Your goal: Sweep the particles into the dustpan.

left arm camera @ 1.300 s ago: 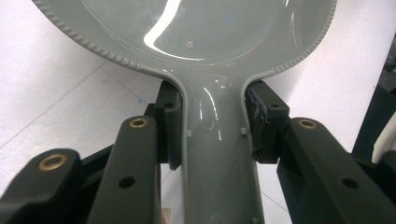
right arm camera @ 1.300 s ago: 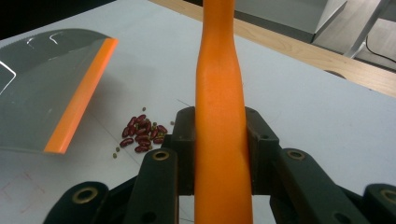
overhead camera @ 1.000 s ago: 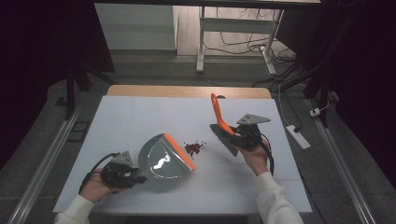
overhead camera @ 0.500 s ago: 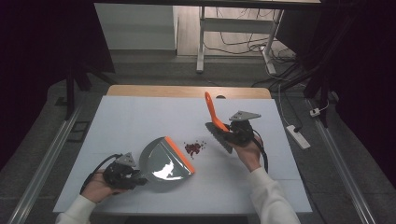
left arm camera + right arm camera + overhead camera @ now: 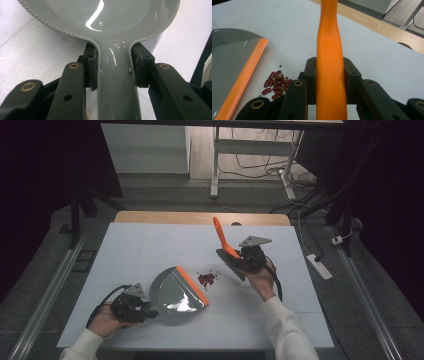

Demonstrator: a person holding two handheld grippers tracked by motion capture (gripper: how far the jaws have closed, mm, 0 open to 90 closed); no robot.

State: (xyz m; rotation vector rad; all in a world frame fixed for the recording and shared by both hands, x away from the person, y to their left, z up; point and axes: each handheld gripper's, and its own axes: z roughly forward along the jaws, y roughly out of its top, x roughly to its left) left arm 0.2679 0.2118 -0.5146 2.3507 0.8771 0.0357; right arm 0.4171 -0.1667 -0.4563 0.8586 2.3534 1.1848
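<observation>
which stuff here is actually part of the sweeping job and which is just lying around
In the job:
- grey dustpan with orange lip, handle clamped in the left gripper
- orange-handled brush, clamped in the right gripper
- pile of red beans on the table, between the dustpan lip and the brush

Just lying about:
- white power strip on the floor right of the table
- cables on the floor behind the table

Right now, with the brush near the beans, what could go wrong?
1. The small pile of dark red beans lies loose on the white table; a hard stroke by the orange-handled brush may scatter them.
2. The grey dustpan with an orange lip is apart from the pile, so beans could slip past its edge.
</observation>
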